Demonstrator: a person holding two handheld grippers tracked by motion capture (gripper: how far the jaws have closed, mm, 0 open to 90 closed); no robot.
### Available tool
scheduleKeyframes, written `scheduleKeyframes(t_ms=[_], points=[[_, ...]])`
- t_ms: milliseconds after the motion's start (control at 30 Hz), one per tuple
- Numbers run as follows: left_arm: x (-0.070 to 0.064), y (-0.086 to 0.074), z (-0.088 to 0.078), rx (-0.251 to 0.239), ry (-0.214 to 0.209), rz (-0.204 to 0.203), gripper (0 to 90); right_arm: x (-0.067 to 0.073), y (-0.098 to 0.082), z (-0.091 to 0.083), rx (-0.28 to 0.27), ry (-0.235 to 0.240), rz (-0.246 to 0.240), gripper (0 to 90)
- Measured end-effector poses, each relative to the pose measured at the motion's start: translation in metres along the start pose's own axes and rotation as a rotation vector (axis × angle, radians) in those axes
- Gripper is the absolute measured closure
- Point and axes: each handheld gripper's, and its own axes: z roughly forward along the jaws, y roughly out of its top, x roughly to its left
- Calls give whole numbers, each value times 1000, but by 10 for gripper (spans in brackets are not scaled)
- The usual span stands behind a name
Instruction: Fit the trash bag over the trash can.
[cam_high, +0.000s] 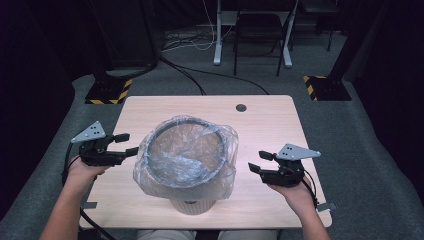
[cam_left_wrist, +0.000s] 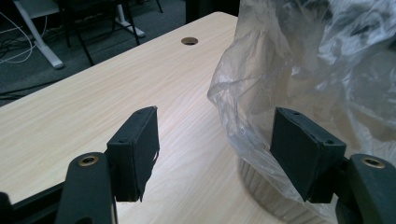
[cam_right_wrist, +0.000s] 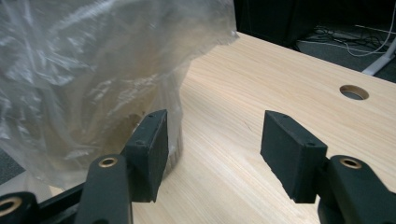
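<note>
A small ribbed waste bin (cam_high: 192, 205) stands at the middle of the wooden table (cam_high: 270, 125), near its front edge. A clear plastic bag (cam_high: 185, 155) lines it, folded over the dark rim and hanging loosely down the outside. My left gripper (cam_high: 131, 143) is just left of the bin at rim height, open and pointing at it. In the left gripper view the bag's hanging edge (cam_left_wrist: 243, 135) sits between the wide jaws of the left gripper (cam_left_wrist: 215, 149), close to the right-hand one and not pinched. My right gripper (cam_high: 256, 161) hovers open to the bin's right. In the right gripper view the bag (cam_right_wrist: 93, 70) lies beside the left-hand jaw of the right gripper (cam_right_wrist: 212, 149).
A round cable hole (cam_high: 241, 107) marks the table's far side. Beyond the table are a desk frame (cam_high: 252, 30), floor cables (cam_high: 190, 75) and two stand bases with yellow-black stripes (cam_high: 107, 90). Bare tabletop lies on both sides of the bin.
</note>
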Motion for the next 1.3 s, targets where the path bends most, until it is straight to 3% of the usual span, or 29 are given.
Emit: scheduleKeyframes(t_ms=[400,667,1300], points=[[-1,-23,10,2,36,-14,321,-8,-17,4,15,-65,14,403],[2,-42,14,-12,45,-56,321,-15,-27,4,20,-95,30,401],[4,-71,32,51,66,-73,322,-29,-50,8,46,-119,85,389]])
